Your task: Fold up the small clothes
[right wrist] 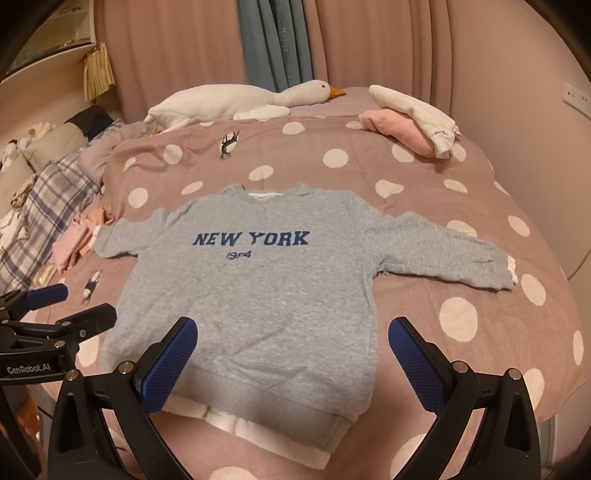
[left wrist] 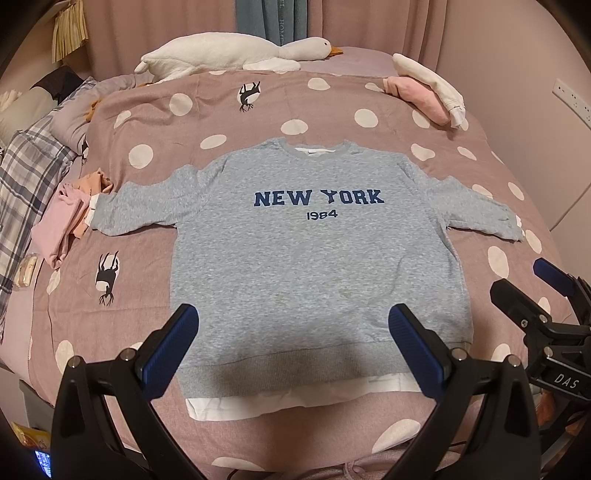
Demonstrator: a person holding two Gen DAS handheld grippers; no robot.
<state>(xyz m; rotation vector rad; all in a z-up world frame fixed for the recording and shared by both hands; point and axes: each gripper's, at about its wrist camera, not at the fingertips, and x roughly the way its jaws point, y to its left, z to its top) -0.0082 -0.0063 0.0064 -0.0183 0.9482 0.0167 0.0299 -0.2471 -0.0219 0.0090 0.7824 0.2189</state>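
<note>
Where pink curtains and a blue-grey drape close off the far wall, a bed fills the room, covered by a dusty-pink duvet with white dots and small deer prints. A grey sweatshirt printed NEW YORK 1984 lies flat and face up in the middle of the bed, sleeves spread toward the left and right edges, its hem with a white underlayer close to the near edge. A white plush goose lies along the far edge. A plaid blanket is bunched at the left edge. Folded pink and white clothes sit at the far right corner; a pink and peach pile touches the left cuff. A wall socket shows at right. The left gripper and right gripper hover above the hem, jaws spread wide, holding nothing.
</note>
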